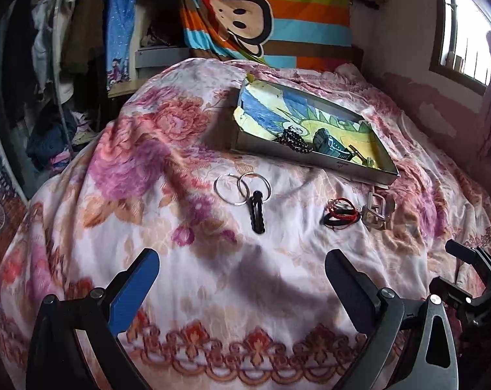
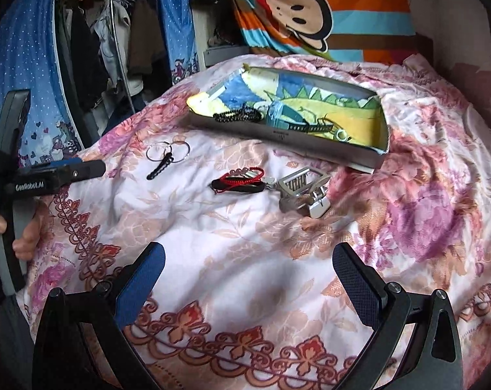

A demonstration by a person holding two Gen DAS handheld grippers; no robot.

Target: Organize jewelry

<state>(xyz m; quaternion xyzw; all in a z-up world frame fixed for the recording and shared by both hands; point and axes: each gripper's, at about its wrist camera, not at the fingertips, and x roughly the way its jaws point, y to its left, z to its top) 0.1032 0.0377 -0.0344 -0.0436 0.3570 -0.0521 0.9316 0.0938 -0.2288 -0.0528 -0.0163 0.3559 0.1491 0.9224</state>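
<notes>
On the floral bedspread lies a shallow grey box (image 1: 313, 159) (image 2: 278, 136) lined with a dinosaur-print cloth. Inside it are a black bead string (image 1: 294, 139) (image 2: 235, 115), a dark watch (image 1: 330, 144) (image 2: 297, 120) and a small metal piece (image 2: 341, 135). In front of the box lie two silver hoops (image 1: 242, 188) (image 2: 167, 151) with a black clip (image 1: 258, 209) (image 2: 159, 167), red and black cord bracelets (image 1: 341, 213) (image 2: 239, 180), and a silver buckle (image 1: 377, 209) (image 2: 305, 191). My left gripper (image 1: 242, 276) is open above the cover near the hoops. My right gripper (image 2: 248, 269) is open, short of the bracelets.
An open wardrobe with hanging clothes (image 1: 50, 65) (image 2: 109, 39) stands at the left. A striped monkey-print blanket (image 1: 265, 16) (image 2: 313, 13) hangs behind the bed. A window (image 1: 466, 29) is at the right. A hand (image 2: 21, 237) holds the left gripper's handle (image 2: 34, 178).
</notes>
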